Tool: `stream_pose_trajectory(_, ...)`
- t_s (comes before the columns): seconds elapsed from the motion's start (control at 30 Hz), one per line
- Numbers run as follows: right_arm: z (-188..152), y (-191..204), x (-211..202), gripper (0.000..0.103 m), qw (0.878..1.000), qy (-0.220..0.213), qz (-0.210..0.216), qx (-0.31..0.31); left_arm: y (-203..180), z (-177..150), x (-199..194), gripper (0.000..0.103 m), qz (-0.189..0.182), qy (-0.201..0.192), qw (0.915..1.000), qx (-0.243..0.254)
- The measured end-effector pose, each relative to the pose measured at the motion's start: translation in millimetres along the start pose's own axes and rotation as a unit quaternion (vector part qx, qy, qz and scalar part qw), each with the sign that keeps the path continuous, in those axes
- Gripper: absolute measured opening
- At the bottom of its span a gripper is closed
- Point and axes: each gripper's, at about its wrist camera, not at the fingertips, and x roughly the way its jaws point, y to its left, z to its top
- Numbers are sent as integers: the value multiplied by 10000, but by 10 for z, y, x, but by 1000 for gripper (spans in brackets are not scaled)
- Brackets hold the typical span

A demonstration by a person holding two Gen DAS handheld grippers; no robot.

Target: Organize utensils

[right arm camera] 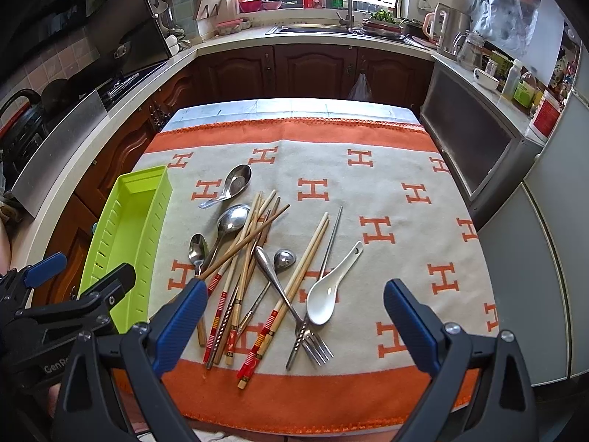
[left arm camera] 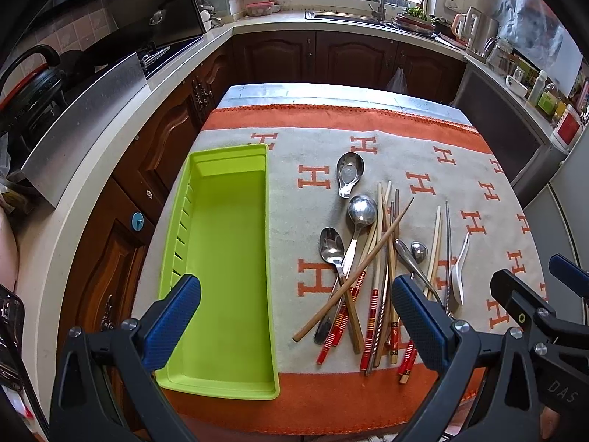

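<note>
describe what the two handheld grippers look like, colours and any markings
Both the left gripper and the right gripper have black plastic frames with triangular cut-outs and silver bolts. Their fingers carry blue, finely textured pads. White lettering shows on the bodies: "DAS" on one, "GenRo" (cut off) on the other. No cables visible.

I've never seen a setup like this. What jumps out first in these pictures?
A tangle of chopsticks, metal spoons and a fork lies heaped mid-table on an orange-bordered cloth patterned with H shapes. A white ceramic spoon rests at the pile's right edge. Left of it sits a bright green tray, empty, while both grippers hover with blue-padded jaws wide open.
</note>
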Motion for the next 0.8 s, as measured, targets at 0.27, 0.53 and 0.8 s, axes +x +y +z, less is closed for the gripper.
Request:
stream_pose_trajectory(0.27,1,2,2,97,10000,3,1,2,27,9,12,102,-14,42,10000,-13)
stream_pose_trajectory(0.53,0,31,26,97,10000,46,11,-20,47,19,51,102,-29,113,9999,-28)
stream_pose_trajectory(0.8,-8,34,41,97,10000,55,20,-19,48,5,58,102,-41,89,9999,-28)
